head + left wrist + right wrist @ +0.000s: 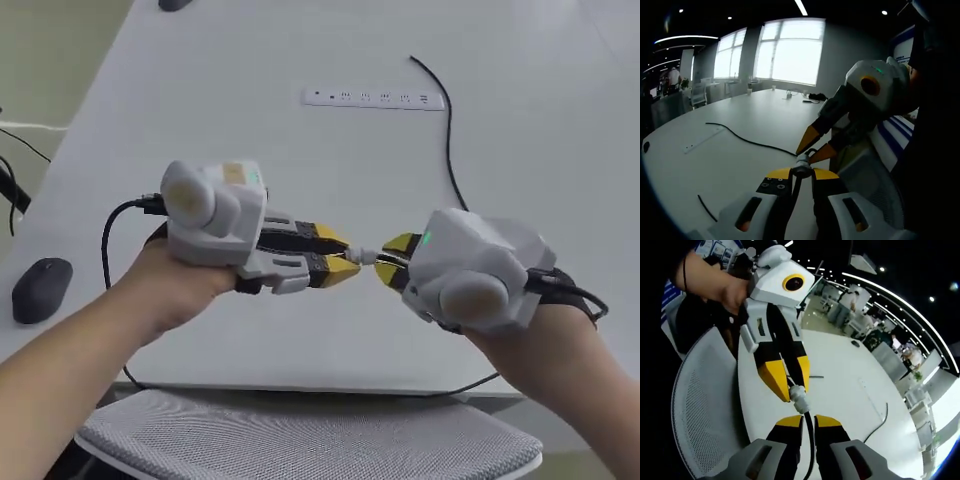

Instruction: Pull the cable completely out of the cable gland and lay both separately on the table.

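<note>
White plastic cable gland (pixel 366 257) sits just below the middle of the head view, held in the air above the near edge of the table (pixel 300 150). The left gripper (pixel 347 260) comes in from 9 o'clock, its yellow jaw tips clenched on the gland's body. The right gripper (pixel 385 262) comes in from 3 o'clock, almost tip to tip with it.

In the right gripper view, the black cable (pixel 810 432) leaves the gland and runs toward 6 o'clock between that gripper's own jaws. These look clamped on it just beside the gland. How much cable remains inside the gland cannot be told.

The step in hand looks like the pull itself. It would go best with the left gripper steady and the right one drawn straight toward 3 o'clock, along the gland's axis, so the cable slides and does not kink at the gland's mouth. A firm pinch on the gland matters, since its rounded body could twist out. If the cable is long, several short pulls with a fresh grip near the gland may be needed.

Both parts hang close to the mesh chair (pixel 300 430) at 6 o'clock. Laying them down toward 12 o'clock, short of the power strip (pixel 375 98), seems safer. A computer mouse (pixel 40 288) lies at 9 o'clock, and a loose black lead (pixel 447 130) at 1 o'clock.
</note>
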Tool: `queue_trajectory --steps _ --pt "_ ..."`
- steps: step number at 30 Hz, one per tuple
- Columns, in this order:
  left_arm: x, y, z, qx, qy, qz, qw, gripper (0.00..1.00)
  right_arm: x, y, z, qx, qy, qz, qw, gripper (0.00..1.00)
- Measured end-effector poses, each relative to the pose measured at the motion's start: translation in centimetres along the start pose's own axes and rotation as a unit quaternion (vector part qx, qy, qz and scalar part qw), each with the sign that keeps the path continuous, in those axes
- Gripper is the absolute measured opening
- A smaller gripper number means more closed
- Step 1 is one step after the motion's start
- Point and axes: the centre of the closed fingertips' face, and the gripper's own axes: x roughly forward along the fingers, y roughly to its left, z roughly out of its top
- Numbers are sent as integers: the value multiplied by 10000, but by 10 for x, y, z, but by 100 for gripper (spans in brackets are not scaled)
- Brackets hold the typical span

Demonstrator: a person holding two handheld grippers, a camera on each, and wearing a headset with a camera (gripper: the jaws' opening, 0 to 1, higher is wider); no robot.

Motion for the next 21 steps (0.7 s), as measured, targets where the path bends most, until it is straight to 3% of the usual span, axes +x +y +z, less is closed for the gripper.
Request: queue_trajectory --steps 1,8,21 --pt "0 0 -2 23 47 0 10000 15 1 1 -2 -71 95 8 9999 3" --pt "1 0 -4 35 80 -6 10000 15 2 1 -4 -36 62 48 10000 0" --pt "-1 4 0 6 46 58 10000 15 -1 -6 -11 716 -87 -67 9974 0"
